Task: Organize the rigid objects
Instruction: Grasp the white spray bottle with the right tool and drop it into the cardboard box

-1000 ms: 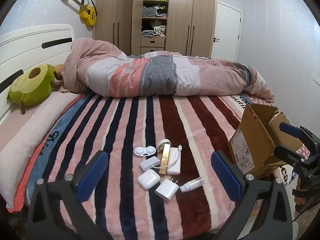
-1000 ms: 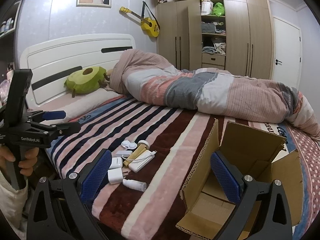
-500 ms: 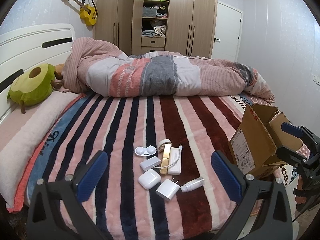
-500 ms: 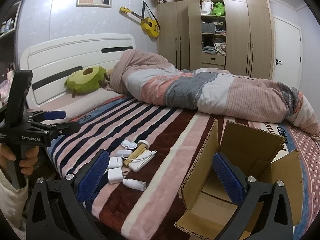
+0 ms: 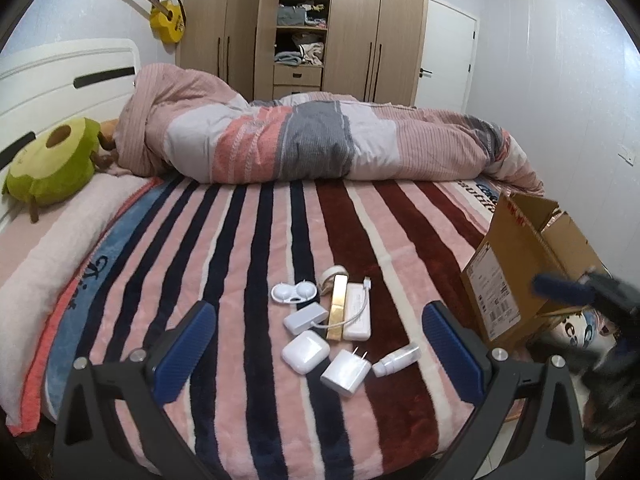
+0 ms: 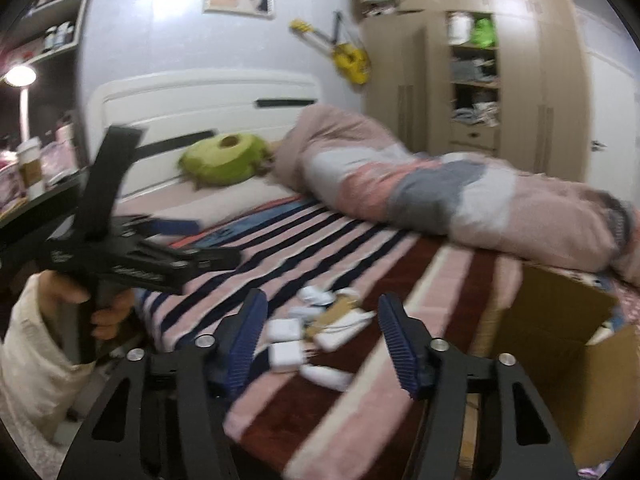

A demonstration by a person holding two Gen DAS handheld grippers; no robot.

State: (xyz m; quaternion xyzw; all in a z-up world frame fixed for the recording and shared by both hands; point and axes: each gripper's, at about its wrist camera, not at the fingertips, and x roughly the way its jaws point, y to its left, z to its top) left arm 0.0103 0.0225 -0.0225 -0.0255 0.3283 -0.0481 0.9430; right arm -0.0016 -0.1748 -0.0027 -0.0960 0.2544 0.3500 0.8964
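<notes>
White gadgets (image 5: 344,328) lie clustered on the striped blanket (image 5: 248,240), left of the cardboard box (image 5: 516,280); the left gripper (image 5: 316,350) hangs wide open before them, the right gripper (image 6: 320,336) open and empty beside the box

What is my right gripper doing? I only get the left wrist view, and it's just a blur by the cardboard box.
Observer: In its own view, the right gripper has open, empty fingers pointing toward the white charger plug.
Operator: Who holds the left gripper?
Observer: A left hand in a cream sleeve grips its handle.
Operator: Anything beside the bed?
Observer: A lit lamp glows left of the headboard.
</notes>
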